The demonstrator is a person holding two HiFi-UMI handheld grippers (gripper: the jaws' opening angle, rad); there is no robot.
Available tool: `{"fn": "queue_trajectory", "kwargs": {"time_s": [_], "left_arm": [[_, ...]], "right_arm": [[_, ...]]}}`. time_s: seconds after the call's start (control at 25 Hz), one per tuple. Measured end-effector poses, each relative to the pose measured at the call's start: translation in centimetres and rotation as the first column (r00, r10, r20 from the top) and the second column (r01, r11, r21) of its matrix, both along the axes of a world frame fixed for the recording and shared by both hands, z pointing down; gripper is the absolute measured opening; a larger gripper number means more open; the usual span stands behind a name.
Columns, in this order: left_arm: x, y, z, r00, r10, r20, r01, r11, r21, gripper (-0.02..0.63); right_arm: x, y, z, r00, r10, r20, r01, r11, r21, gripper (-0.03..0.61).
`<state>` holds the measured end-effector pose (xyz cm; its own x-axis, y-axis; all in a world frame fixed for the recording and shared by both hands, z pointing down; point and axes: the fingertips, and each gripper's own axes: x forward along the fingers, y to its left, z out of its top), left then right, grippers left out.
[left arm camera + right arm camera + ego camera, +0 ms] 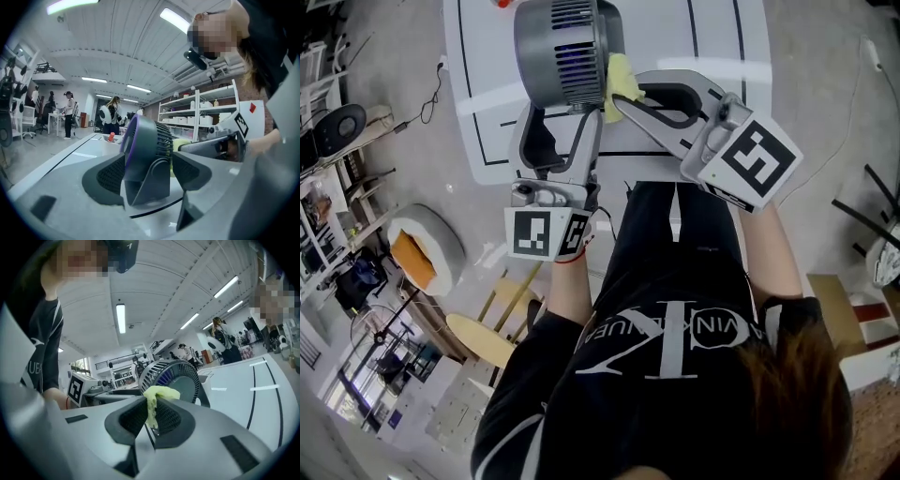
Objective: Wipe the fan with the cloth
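One fan [567,47] — black-lined white table [717,37] | shelves [201,117], ceiling strip-lights [121,317]

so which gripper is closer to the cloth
Right. The right gripper pinches the cloth at the fan; the left gripper clamps the fan's stand, off the cloth.

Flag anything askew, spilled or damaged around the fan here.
Nothing stands out. The fan stands on the white table, clamped low down by the left gripper, and the right gripper holds the yellow cloth against it.
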<state>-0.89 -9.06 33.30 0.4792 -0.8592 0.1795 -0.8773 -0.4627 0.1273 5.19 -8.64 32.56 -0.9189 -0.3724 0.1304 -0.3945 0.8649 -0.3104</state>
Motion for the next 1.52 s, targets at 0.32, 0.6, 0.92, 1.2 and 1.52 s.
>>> {"fn": "queue_trajectory", "kwargs": {"time_s": [0.32,0.6,0.92,1.2,1.52], "left_arm": [[-0.2,3.0,1.0,0.999,0.043,0.022,-0.043,0.999,-0.014,0.314],[-2.2,3.2,0.9,0.999,0.014,0.028,-0.013,0.999,-0.032,0.282],[-3.4,4.6,0.7,0.999,-0.045,0.015,0.045,0.998,-0.032,0.275],[-4.8,5.3,0.1,0.996,-0.087,0.000,0.087,0.996,-0.024,0.272],[-5.3,5.6,0.4,0.993,-0.117,-0.011,0.117,0.993,-0.002,0.270]], "right_arm": [[-0.2,4.2,-1.8,0.986,-0.026,-0.162,0.073,0.955,0.287,0.034],[-3.9,5.9,-3.8,0.941,-0.180,-0.285,0.289,0.866,0.407,0.034],[-5.8,5.1,-2.5,0.859,-0.232,-0.457,0.424,0.821,0.381,0.034],[-6.1,4.6,-2.3,0.833,-0.208,-0.512,0.430,0.826,0.364,0.035],[-5.4,3.4,-2.4,0.866,-0.145,-0.480,0.357,0.850,0.388,0.035]]}}
